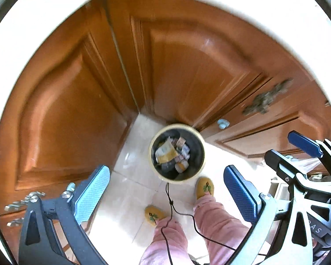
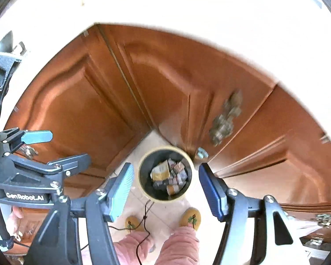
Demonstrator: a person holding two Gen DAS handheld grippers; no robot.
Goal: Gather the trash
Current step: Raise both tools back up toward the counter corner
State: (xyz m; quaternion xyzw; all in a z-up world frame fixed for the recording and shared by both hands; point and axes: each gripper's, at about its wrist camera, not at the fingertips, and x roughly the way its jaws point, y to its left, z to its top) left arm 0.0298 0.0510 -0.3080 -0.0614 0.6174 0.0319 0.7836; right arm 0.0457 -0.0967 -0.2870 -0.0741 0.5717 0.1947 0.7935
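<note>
Below, wooden cabinet doors [image 1: 72, 114] hem the trash bin [image 1: 176, 177].

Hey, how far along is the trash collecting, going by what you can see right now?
Looks mostly done: the trash bin on the tiled floor already holds crumpled wrappers and paper. Nothing is in hand; the left gripper and right gripper are both open and empty above it. No loose trash shows on the visible floor.
</note>
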